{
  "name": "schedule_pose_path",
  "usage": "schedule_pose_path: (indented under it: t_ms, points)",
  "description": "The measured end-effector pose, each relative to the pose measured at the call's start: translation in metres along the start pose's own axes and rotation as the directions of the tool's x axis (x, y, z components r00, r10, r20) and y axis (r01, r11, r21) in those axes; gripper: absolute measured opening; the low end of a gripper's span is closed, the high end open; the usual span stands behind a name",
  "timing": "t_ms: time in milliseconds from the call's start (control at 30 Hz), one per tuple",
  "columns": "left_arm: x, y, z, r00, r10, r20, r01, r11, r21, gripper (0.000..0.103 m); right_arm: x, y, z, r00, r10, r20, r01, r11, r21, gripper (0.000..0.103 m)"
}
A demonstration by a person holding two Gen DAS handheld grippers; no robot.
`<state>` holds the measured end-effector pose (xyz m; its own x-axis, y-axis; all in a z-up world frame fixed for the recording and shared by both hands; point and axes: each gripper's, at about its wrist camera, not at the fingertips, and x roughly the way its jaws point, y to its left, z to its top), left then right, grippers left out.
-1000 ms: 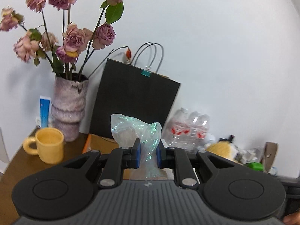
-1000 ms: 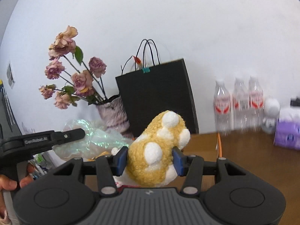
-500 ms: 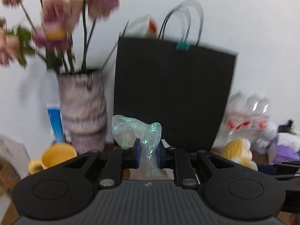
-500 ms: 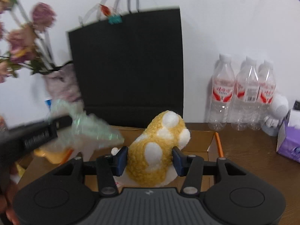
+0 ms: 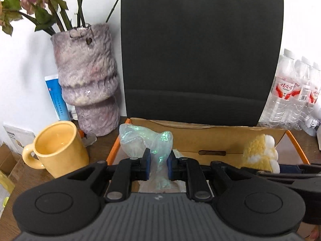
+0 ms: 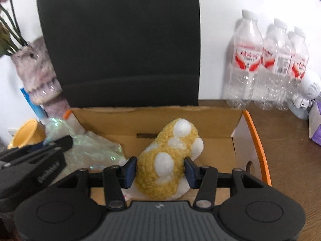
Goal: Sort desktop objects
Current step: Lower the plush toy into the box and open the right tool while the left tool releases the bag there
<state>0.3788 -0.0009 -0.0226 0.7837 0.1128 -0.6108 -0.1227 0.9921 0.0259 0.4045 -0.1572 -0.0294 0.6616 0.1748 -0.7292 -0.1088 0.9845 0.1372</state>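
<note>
Left gripper (image 5: 157,165) pinching crinkled iridescent plastic bag (image 5: 144,140) at its gathered neck; right gripper (image 6: 160,169) clamping yellow-and-white plush toy (image 6: 170,156) across its middle. Both hanging over open cardboard box (image 6: 200,120), in front of black paper bag (image 6: 120,46). Judging both light and soft: plastic likely slippery (gripping bunched folds), plush compressing, forgiving.
</note>
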Motion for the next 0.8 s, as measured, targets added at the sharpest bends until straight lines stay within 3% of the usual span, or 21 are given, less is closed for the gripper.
schedule_pose_path:
  t_ms: [200, 300, 367, 467, 567, 633, 800]
  points:
    - [0.013, -0.003, -0.007, 0.999, 0.009, -0.048, -0.009, 1.0, -0.003, 0.017, 0.005, -0.004, 0.001, 1.0, 0.0, -0.006, 0.0, 1.0, 0.002, 0.052]
    - [0.014, -0.003, -0.009, 0.998, 0.014, -0.055, -0.014, 1.0, -0.004, 0.025, 0.008, -0.006, 0.002, 1.0, 0.001, -0.009, -0.001, 1.0, 0.003, 0.058]
    - [0.013, -0.002, -0.009, 0.998, 0.017, -0.053, -0.017, 1.0, -0.008, 0.047, 0.006, -0.009, 0.003, 1.0, -0.001, -0.007, 0.001, 1.0, 0.009, 0.064]
    - [0.009, 0.001, -0.007, 0.999, 0.015, -0.04, -0.016, 1.0, -0.019, 0.066, 0.0, -0.013, 0.005, 1.0, -0.004, -0.002, 0.004, 1.0, 0.021, 0.08]
    - [0.002, 0.005, -0.004, 0.999, 0.036, -0.021, -0.037, 0.999, -0.039, 0.089, -0.007, -0.018, 0.006, 1.0, -0.007, 0.003, 0.007, 0.999, 0.034, 0.086]
    - [-0.005, 0.009, 0.001, 1.0, 0.028, -0.011, -0.029, 0.998, -0.058, 0.096, -0.011, -0.02, 0.008, 1.0, -0.009, 0.006, 0.009, 0.999, 0.043, 0.091]
    - [-0.026, 0.018, 0.015, 0.999, 0.011, 0.031, -0.008, 0.996, -0.088, 0.101, -0.032, -0.023, 0.014, 1.0, 0.009, 0.024, -0.01, 0.999, 0.042, 0.101]
